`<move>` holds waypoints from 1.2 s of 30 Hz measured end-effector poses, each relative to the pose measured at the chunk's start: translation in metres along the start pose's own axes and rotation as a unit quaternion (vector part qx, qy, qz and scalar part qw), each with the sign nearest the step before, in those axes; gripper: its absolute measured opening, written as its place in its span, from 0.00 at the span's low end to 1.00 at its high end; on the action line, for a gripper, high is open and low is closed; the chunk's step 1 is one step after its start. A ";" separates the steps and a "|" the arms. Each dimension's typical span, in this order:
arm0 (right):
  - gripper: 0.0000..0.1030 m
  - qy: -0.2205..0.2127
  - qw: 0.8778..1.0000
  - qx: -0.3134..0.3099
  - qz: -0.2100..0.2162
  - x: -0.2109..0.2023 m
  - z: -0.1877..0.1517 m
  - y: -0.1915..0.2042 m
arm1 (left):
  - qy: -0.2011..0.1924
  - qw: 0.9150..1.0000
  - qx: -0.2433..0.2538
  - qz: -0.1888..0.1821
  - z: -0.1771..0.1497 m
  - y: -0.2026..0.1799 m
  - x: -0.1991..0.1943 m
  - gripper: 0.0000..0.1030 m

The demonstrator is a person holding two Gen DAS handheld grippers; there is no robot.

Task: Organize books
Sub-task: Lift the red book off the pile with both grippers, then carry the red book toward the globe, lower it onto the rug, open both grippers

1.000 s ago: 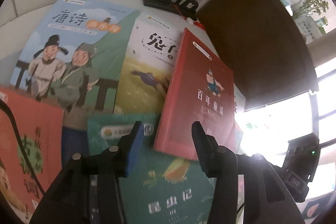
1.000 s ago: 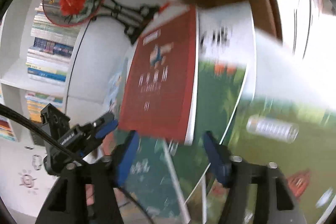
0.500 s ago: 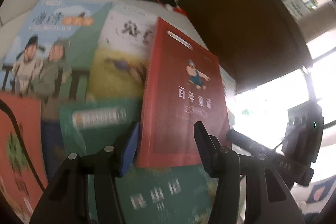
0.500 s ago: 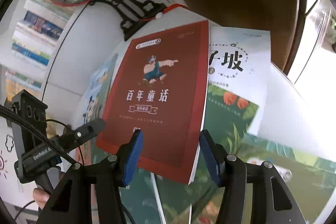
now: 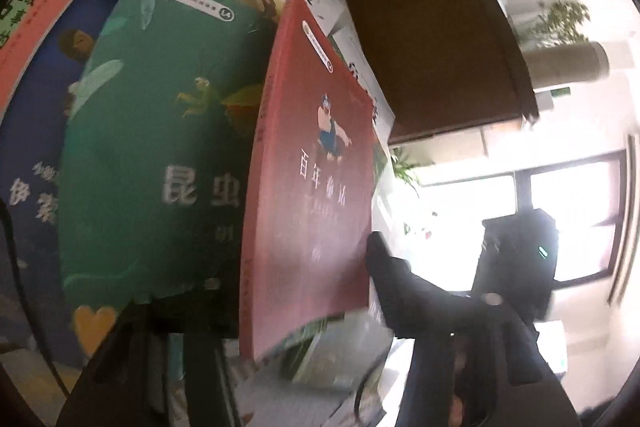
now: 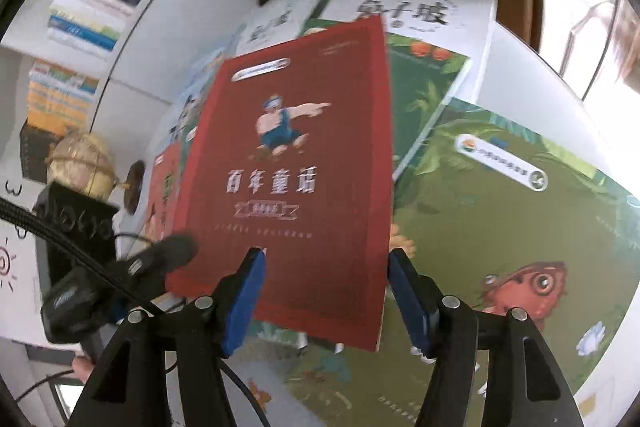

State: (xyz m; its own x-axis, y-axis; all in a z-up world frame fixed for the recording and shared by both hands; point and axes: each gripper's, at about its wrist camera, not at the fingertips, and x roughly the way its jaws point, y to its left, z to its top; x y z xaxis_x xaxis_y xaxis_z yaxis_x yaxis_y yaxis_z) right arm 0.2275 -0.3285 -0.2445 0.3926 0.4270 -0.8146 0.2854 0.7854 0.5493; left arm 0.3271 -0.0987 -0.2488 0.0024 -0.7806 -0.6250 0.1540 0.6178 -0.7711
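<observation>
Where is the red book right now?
In both wrist views the red book is raised at centre, tilted above the green insect book and the fish-cover book, between the closing left gripper's jaws.

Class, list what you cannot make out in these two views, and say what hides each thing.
- Green insect book, left wrist view: the end of its title is hidden behind the tilted red book.
- Blue book, left wrist view: cut off by the lens edge.
- Shelved books, right wrist view: titles blurred and too small.
</observation>
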 end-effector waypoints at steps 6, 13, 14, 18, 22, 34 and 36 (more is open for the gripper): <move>0.70 -0.010 1.000 0.008 0.023 -0.013 0.002 -0.002 | 0.021 0.989 -0.080 -0.123 0.006 -0.004 0.010 0.09; 0.77 -0.030 0.961 0.160 0.225 -0.017 0.002 -0.050 | 0.040 0.967 -0.137 -0.210 0.016 -0.004 0.013 0.10; 0.77 -0.031 0.953 0.177 0.245 -0.014 0.003 -0.053 | 0.045 0.971 -0.128 -0.197 0.016 -0.008 0.015 0.10; 0.58 -0.039 0.945 0.201 0.257 -0.007 0.011 -0.056 | 0.048 0.983 -0.108 -0.140 0.018 -0.018 0.021 0.09; 0.30 -0.025 0.975 0.139 0.172 -0.006 0.017 -0.038 | 0.039 0.996 -0.063 -0.050 0.015 -0.022 0.015 0.12; 0.27 -0.046 0.985 -0.158 -0.062 -0.012 -0.007 0.053 | 0.010 0.974 0.151 0.170 -0.017 -0.076 0.009 0.24; 0.27 -0.050 0.981 -0.176 -0.062 -0.014 -0.011 0.057 | 0.002 0.968 0.171 0.184 -0.026 -0.082 0.001 0.24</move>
State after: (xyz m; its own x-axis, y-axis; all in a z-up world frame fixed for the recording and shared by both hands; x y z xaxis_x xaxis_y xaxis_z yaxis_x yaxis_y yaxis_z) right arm 0.2286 -0.2844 -0.2040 0.4619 0.2869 -0.8392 0.0242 0.9418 0.3353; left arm 0.2891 -0.1478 -0.1896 0.1158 -0.5129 -0.8506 0.4616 0.7861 -0.4111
